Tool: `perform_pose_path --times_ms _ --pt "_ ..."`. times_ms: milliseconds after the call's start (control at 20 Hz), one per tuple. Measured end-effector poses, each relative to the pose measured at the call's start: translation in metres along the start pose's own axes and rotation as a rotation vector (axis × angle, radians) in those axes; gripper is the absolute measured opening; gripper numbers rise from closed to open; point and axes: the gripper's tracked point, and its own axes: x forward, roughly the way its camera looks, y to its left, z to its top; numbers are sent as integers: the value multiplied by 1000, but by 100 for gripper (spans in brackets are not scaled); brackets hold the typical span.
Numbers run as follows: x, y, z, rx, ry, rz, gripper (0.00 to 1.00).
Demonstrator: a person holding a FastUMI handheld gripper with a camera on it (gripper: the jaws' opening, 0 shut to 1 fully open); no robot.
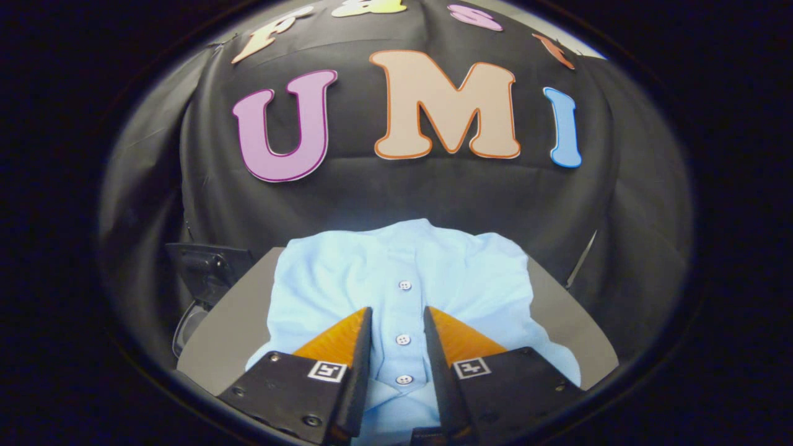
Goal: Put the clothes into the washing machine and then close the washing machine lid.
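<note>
Gripper (398, 313) parted, fingers straddling the button placket of the light-blue buttoned cotton shirt (322, 285), lying flat on the grey tabletop (232, 328). Lined up to pinch the placket fold, probably; nothing gripped yet.

no readable text or labels
</note>
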Motion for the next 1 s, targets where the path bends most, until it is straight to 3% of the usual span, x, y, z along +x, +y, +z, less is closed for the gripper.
perform_pose_path --times_ms 150,300,350,500,1000 --pt "0 5 -3 -1 -2 10 43" --pt "-4 6 -1 19 -62 6 14" --pt "-3 5 -1 41 -78 10 8" --pt "-4 6 -2 114 -95 27 2" --pt "-11 19 4 149 -123 10 0"
